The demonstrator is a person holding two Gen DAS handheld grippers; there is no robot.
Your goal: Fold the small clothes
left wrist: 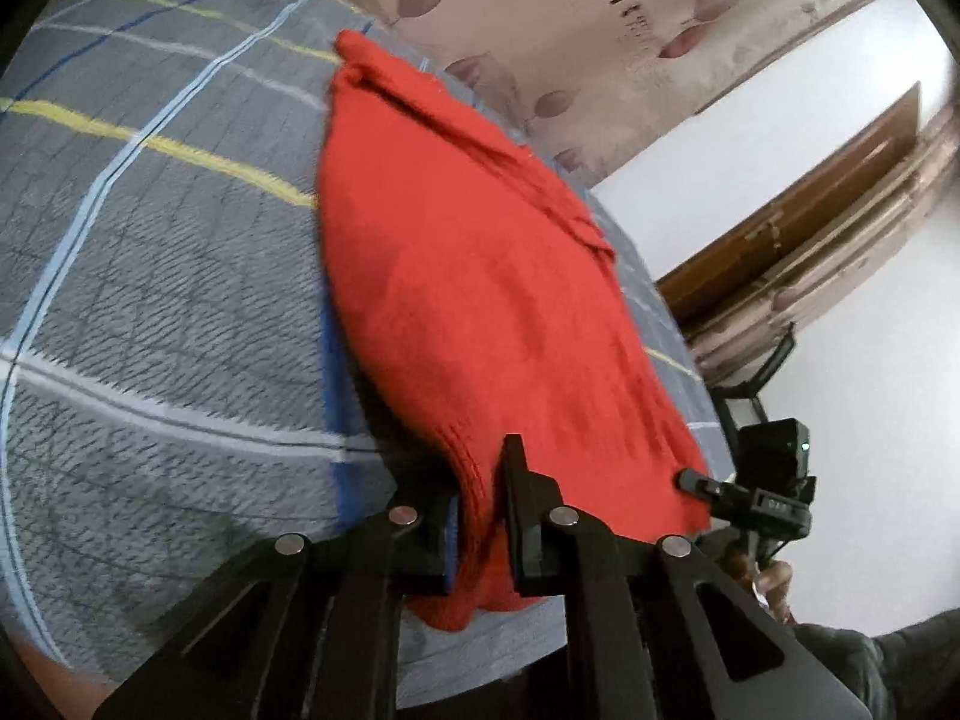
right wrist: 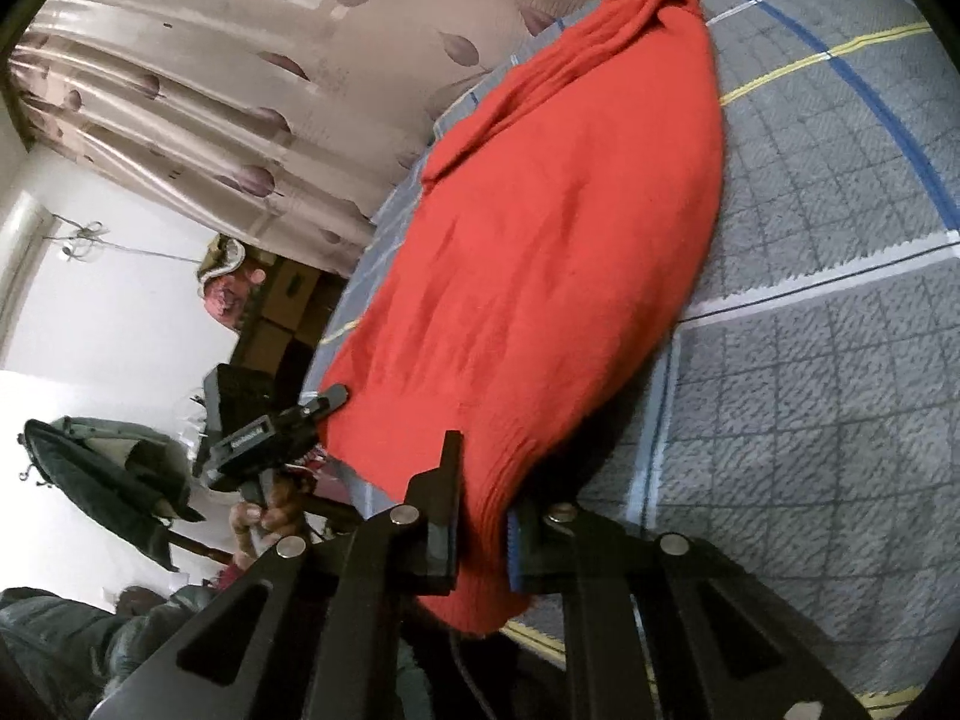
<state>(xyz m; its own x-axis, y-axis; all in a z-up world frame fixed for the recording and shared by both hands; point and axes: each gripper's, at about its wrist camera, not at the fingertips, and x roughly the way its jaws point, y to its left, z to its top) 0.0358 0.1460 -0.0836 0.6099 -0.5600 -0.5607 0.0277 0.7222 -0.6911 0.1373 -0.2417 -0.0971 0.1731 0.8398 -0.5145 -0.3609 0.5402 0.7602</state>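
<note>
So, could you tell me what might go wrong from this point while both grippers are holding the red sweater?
1. The left gripper and right gripper each pinch only the ribbed hem of the red sweater, so the knit could slip out if pulled.
2. The far end looks bunched and creased, so a fold made now would probably trap those wrinkles.
3. The sweater lies near the edge of the plaid blanket; dragging it sideways might pull it off.

Red knitted wool garment, matt and ribbed; grey plaid fleece bedspread, fuzzy; glossy satin leaf-print curtain.
</note>
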